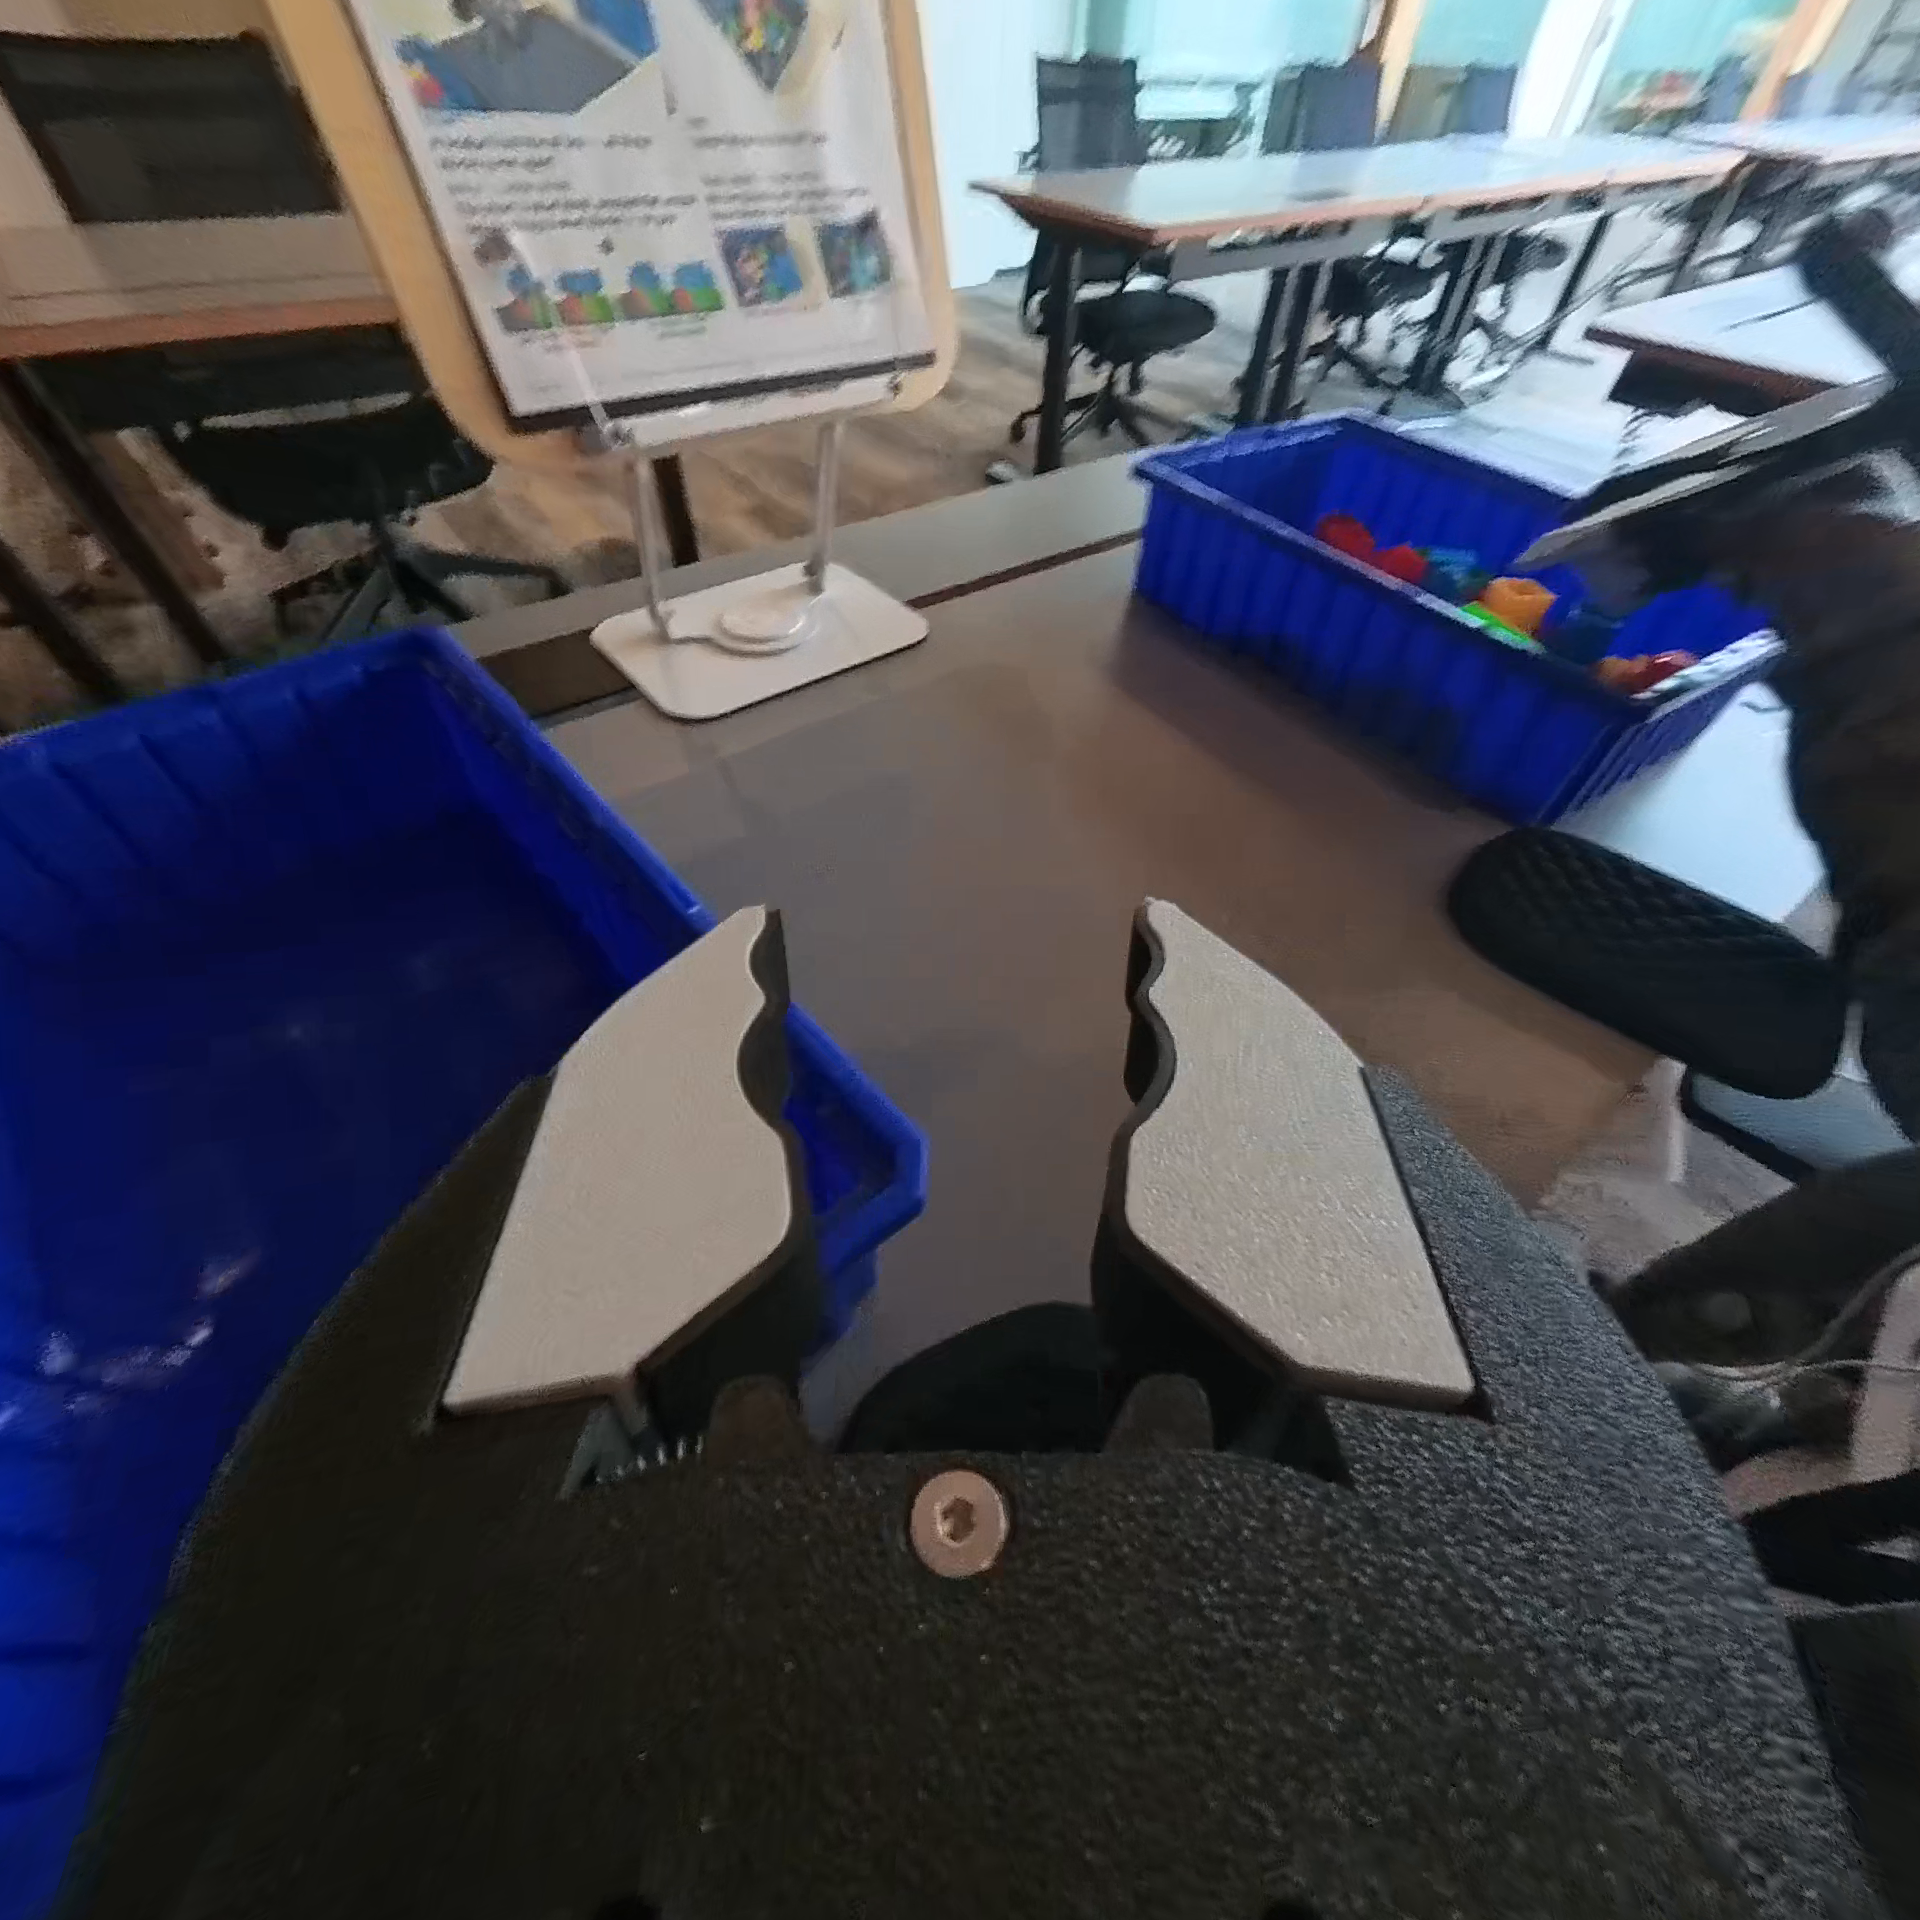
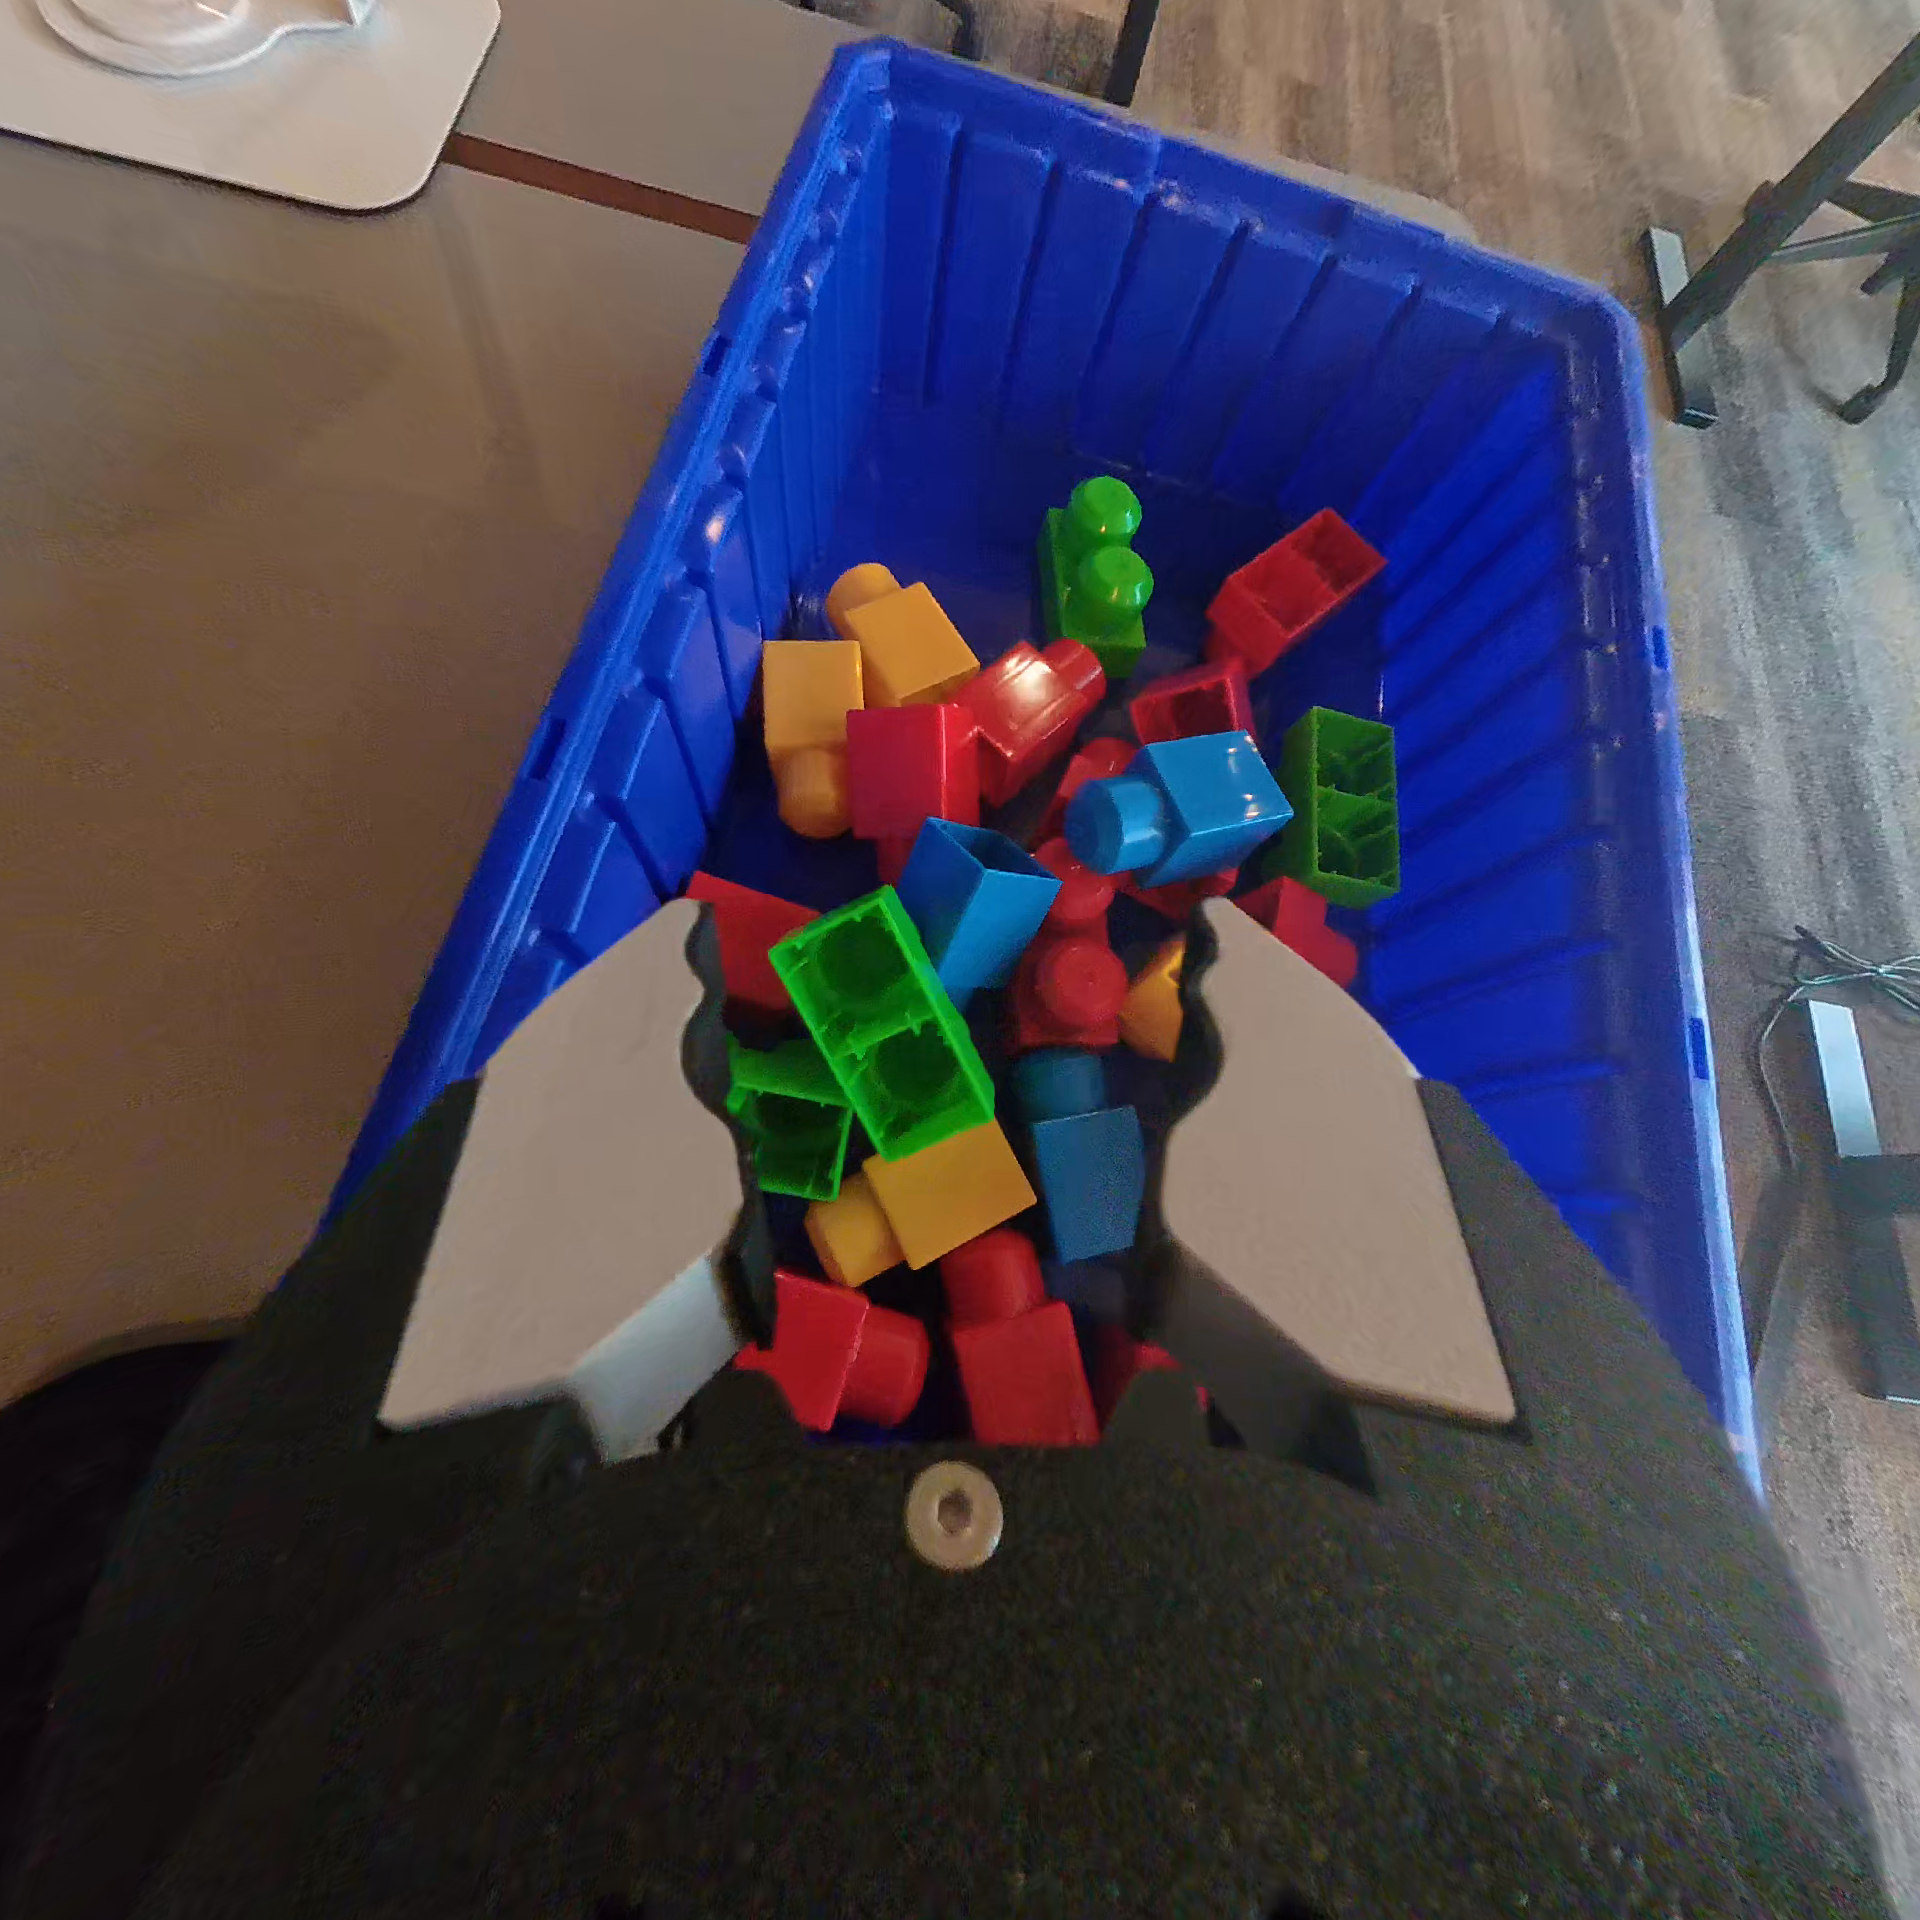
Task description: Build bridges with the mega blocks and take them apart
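Jaws gape wide on the left gripper (image 1: pixel 956 925), holding nothing, hovering level over the dark table (image 1: pixel 987 790) beside a blue bin (image 1: pixel 312 935) that's cut off. Right gripper (image 2: pixel 951 930) points down into its own blue bin (image 2: pixel 1195 291), fingers spread over the mega blocks (image 2: pixel 1029 894); touching them? Can't really tell.

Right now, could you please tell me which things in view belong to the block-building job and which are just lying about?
Belongs to the job:
- mega blocks
- blue bin holding them
- empty blue bin
- right gripper, jaws open
- left gripper, jaws open

Just lying about:
- instruction sheet on its stand
- office chairs
- black pad
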